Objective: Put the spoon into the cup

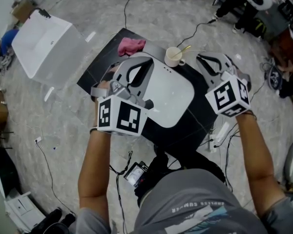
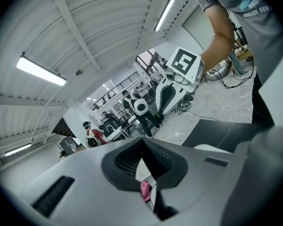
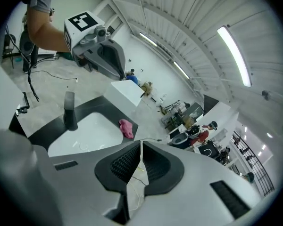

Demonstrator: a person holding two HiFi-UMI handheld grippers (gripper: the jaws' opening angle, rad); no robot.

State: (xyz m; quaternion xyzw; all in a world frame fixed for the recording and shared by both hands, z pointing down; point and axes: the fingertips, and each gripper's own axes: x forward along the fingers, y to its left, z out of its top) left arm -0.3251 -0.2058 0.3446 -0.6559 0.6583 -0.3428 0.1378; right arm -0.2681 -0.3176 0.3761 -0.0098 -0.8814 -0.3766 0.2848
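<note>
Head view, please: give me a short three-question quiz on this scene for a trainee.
1. True or false: the gold-coloured spoon already stands in the cream ceramic cup.
2. Where does the crumpled pink cloth lie? A) inside the cup; B) on the black tabletop; C) on the floor.
3. Fill in the blank: the left tongs and the right tongs are both ____, with nothing held between them.

Key: 1 true; 2 B; 3 shut.
</note>
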